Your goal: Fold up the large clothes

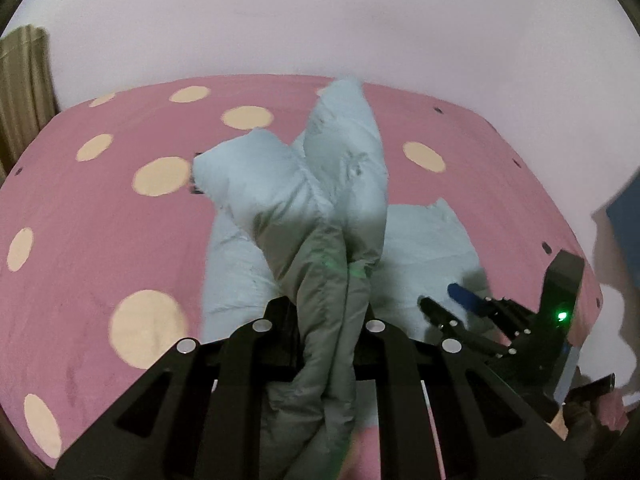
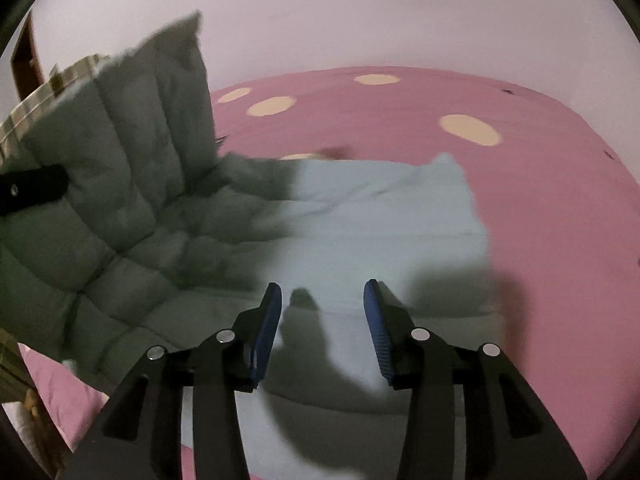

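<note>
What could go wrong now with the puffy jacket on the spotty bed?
The left gripper pinches only a bunched fold of the pale puffy jacket, so the slippery padding might slide out. The right gripper has its jaws open with nothing between them, so the flat half is unheld and may drag or crumple across the pink spotted bedcover. The lifted part could flop back unevenly.

No text, label, brand or number is readable anywhere.

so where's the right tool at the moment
The right tool hangs open over the flat part of the pale blue puffer jacket on the pink spotted bedspread, to the right of the left tool, which grips the jacket's raised part.
</note>
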`<state>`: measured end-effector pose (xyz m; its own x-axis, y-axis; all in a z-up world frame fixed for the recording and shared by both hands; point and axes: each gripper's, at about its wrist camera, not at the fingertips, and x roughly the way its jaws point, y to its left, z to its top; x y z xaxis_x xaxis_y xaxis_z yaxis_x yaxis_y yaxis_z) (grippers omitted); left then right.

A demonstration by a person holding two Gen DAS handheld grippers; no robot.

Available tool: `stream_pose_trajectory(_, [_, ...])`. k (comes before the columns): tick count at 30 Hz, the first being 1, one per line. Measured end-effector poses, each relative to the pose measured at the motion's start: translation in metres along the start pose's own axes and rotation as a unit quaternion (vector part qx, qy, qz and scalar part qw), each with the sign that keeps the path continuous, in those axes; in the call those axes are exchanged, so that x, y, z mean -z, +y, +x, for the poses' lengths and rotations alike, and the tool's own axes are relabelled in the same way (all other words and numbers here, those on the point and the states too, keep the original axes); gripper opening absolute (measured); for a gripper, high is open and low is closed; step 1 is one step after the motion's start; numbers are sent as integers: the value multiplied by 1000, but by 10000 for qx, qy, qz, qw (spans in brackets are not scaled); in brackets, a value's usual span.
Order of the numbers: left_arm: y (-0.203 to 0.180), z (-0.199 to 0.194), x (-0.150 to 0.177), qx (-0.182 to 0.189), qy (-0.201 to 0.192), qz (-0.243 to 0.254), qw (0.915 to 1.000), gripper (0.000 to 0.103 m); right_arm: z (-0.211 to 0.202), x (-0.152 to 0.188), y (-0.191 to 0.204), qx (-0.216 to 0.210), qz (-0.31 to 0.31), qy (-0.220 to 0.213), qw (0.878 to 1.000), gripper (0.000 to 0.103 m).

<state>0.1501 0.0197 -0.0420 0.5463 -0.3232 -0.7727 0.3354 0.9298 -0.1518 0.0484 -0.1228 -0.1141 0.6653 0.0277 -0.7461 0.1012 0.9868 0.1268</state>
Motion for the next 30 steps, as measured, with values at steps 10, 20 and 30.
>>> stream_pose_trajectory(10, [-95,73,17,-21,438,560,9975,12,-25,20,-91,436,652,4,9969,47])
stream_pose_trajectory(20, [-143,107,51,-82,282,659,9974,22,-34,36,-141,632,1070,74,9922,47])
stream_pose_trajectory(30, [-159,74,55,461,68,668,9967,62,-34,27,-140,637,1122,-3,9916,52])
